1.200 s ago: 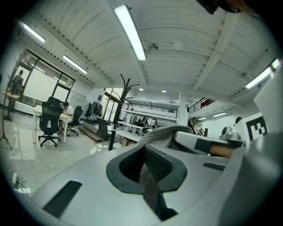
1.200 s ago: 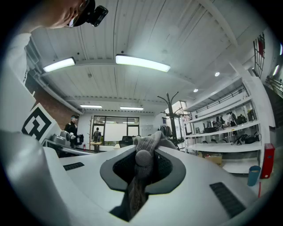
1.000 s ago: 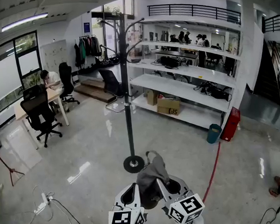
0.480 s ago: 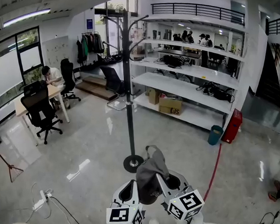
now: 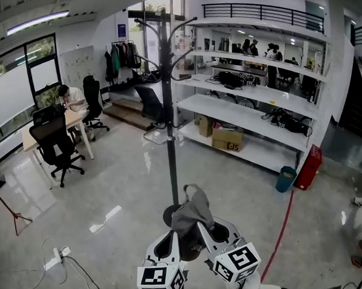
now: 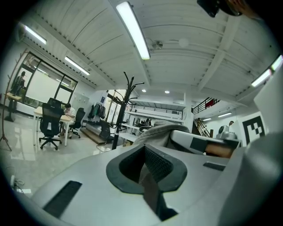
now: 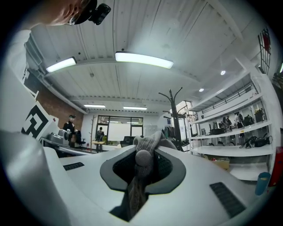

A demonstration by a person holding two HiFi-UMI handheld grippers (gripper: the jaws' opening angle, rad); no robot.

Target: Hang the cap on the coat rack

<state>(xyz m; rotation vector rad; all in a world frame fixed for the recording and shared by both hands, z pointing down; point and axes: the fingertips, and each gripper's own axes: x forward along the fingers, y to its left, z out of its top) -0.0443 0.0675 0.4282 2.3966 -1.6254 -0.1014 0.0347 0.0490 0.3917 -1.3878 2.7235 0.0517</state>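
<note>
Here, at the bottom of the head view, two hand-held grippers sit side by side with a grey cap [image 5: 191, 215] held between them. The left gripper [image 5: 173, 239] is clamped on one edge of the cap. Its own view shows the jaws pressed together with a thin strip of grey fabric pinched between them. The right gripper [image 5: 205, 232] is clenched on the other side. In its view the jaws squeeze a fold of the cloth, and the cap's round top button sits in the notch at the jaw tips. The cap bunches upward between the two grippers, above a glossy grey floor [image 5: 110, 189].

Directly ahead stands the coat rack [image 5: 168, 111], a tall black pole on a round base with curved hooks branching out at the top. The cap is low, overlapping the base in the head view and well below the hooks.

White shelving [image 5: 258, 98] runs along the right. At the left, a person sits at a desk [image 5: 50, 126] beside black office chairs [image 5: 56, 143]. A red cable [image 5: 279, 220] trails across the floor at the right.
</note>
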